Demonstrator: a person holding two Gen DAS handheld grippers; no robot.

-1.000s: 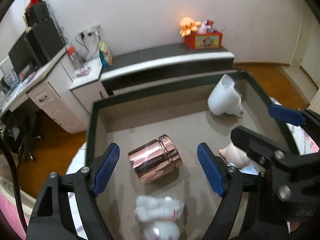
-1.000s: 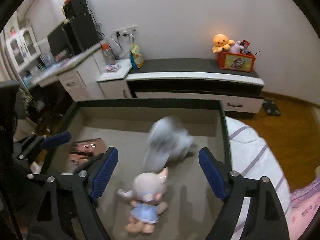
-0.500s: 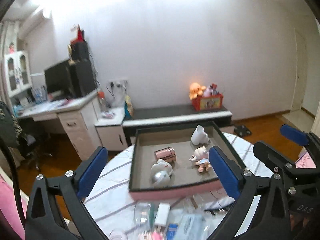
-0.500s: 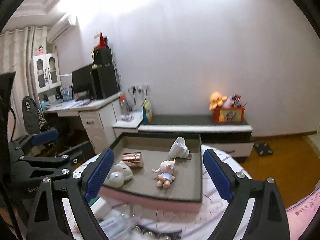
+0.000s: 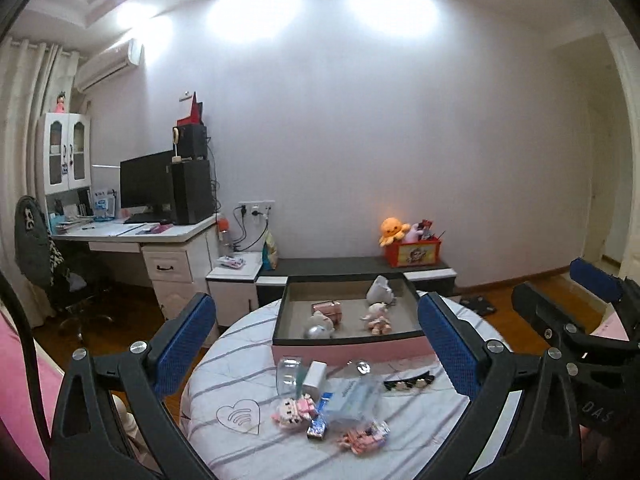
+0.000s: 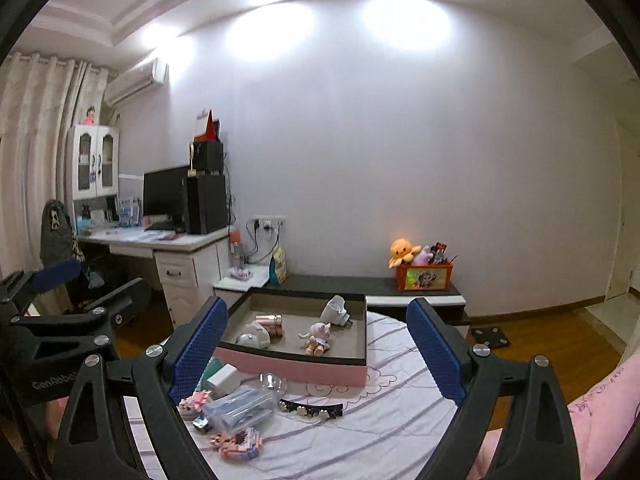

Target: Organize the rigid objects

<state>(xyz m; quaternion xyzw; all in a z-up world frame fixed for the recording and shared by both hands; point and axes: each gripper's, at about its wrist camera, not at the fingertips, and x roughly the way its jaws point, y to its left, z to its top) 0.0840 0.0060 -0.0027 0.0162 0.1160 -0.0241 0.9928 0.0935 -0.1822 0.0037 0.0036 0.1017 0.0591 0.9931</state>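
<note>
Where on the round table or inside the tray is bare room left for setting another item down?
Inside the tray, the grey floor right of the doll and the front right corner are bare. On the table, the striped cloth right of the black hair clip is free. The front left is crowded: clear case, charger, block toys.

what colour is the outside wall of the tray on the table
Pink, with a dark rim; the tray shows best in the right wrist view.

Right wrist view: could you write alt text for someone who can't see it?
An open, empty right gripper faces a round striped table holding a pink tray of small toys, with loose trinkets in front. The left gripper is at the left edge.
</note>
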